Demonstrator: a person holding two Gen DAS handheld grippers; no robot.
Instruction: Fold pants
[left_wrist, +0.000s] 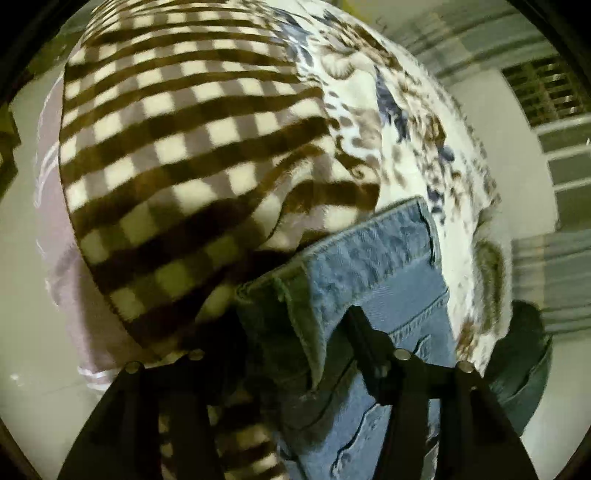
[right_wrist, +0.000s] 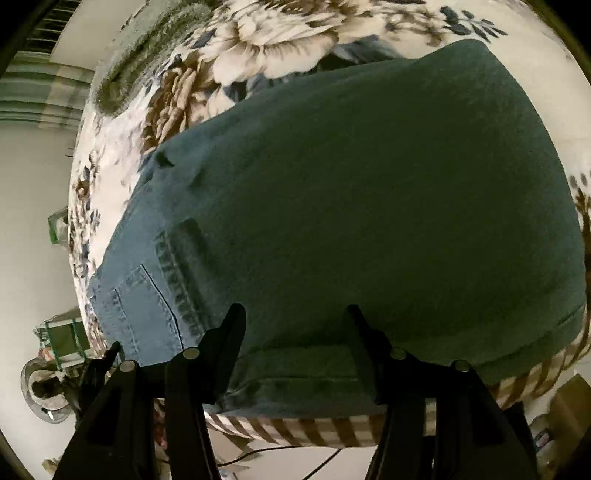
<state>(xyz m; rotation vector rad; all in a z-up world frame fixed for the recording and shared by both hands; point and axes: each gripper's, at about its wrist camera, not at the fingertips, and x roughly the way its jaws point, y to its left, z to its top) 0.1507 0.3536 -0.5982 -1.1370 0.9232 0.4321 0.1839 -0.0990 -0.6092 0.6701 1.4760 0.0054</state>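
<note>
Left gripper (left_wrist: 295, 354) clamped on a bunched fold of the blue jeans (left_wrist: 388, 258), only the right finger (left_wrist: 364, 332) clear, the left one buried behind denim. Hem edge of the jeans just ahead, lifted off the checked blanket (left_wrist: 184, 147) stretching ahead and to the left; floral blanket (left_wrist: 424, 147) to the right, pale floor (left_wrist: 22, 240) past its edges. Right gripper (right_wrist: 295, 317) spread wide, holding nothing, both fingertips over the dark side of the jeans (right_wrist: 369, 203), waistband edge just below the tips; pocket stitching (right_wrist: 147, 295) to the left, floral blanket (right_wrist: 277, 37) ahead
</note>
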